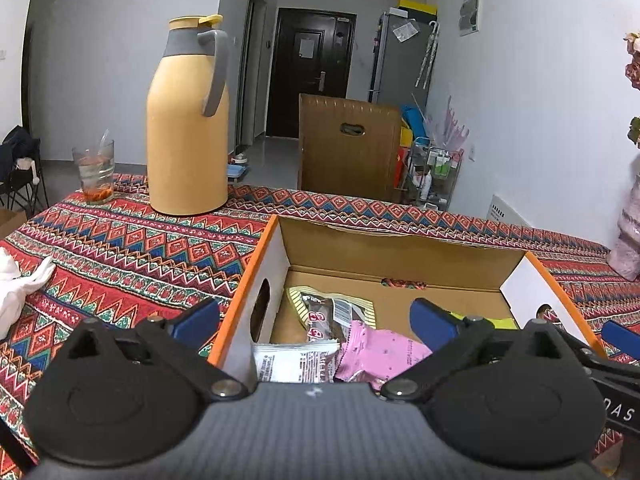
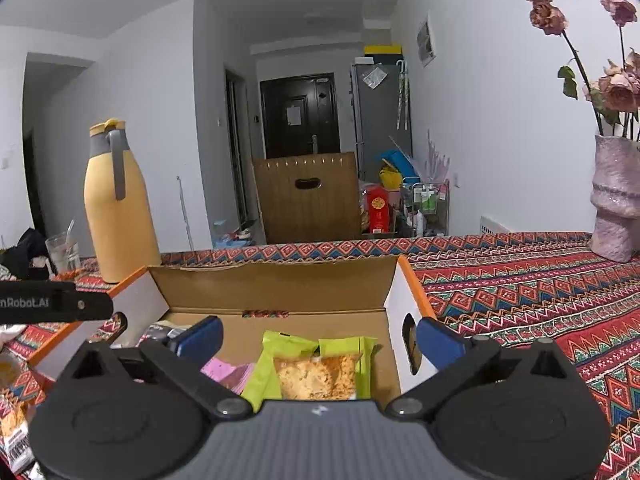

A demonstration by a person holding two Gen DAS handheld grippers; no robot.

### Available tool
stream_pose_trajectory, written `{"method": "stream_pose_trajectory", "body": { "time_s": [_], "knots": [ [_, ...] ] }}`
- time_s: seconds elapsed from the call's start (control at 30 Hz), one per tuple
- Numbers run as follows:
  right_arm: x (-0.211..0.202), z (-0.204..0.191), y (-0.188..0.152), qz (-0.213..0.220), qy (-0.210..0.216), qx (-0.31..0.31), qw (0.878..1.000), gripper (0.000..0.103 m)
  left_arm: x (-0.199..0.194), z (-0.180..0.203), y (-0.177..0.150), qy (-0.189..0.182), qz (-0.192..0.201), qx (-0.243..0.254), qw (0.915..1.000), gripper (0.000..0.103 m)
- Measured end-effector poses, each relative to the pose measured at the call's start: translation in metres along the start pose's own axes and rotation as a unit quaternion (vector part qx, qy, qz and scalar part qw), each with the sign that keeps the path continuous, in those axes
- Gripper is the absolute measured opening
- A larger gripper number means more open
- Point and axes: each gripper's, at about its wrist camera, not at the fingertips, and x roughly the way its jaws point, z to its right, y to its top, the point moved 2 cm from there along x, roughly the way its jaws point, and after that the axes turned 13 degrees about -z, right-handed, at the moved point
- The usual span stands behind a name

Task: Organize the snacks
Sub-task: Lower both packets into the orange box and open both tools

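Right wrist: "nRobot.AI" on left gripper [image 2: 56, 304]

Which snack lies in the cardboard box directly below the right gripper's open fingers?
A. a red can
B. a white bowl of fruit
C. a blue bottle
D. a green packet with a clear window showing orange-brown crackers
D: in the right wrist view the green packet lies on the floor of the cardboard box, between the spread fingers of the right gripper, which holds nothing.

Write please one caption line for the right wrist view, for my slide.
Open right tongs hover over the cardboard box, above a green snack packet and a pink packet lying inside.
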Motion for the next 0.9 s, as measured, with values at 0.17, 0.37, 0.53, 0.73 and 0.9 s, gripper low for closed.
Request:
{"method": "stream_pose_trajectory", "body": {
  "time_s": [0.17,0.37,0.53,0.73,0.9],
  "knots": [
    [0.002,0.001,0.0,-0.002,-0.004,0.002,1.0,0.103,0.001,0.001,-0.001,-0.001,-0.002,-0.001,1.0,0.103],
    [0.001,0.0,0.0,0.0,-0.008,0.001,1.0,0.103,-0.005,0.002,-0.001,-0.008,0.006,0.003,0.9999,0.103],
    [-0.005,0.001,0.002,0.007,-0.011,0.002,1.0,0.103,-0.018,0.005,0.002,-0.011,0.024,0.003,0.9997,0.103],
    [-0.026,-0.001,0.012,0.028,-0.025,-0.002,0.999,0.103,-0.039,0.006,0.007,-0.006,0.042,0.0,0.9991,0.103],
    [-0.052,-0.006,0.014,0.045,-0.024,-0.012,0.999,0.103,-0.054,-0.004,0.005,-0.007,0.037,-0.004,0.9993,0.103]
  ]
}}
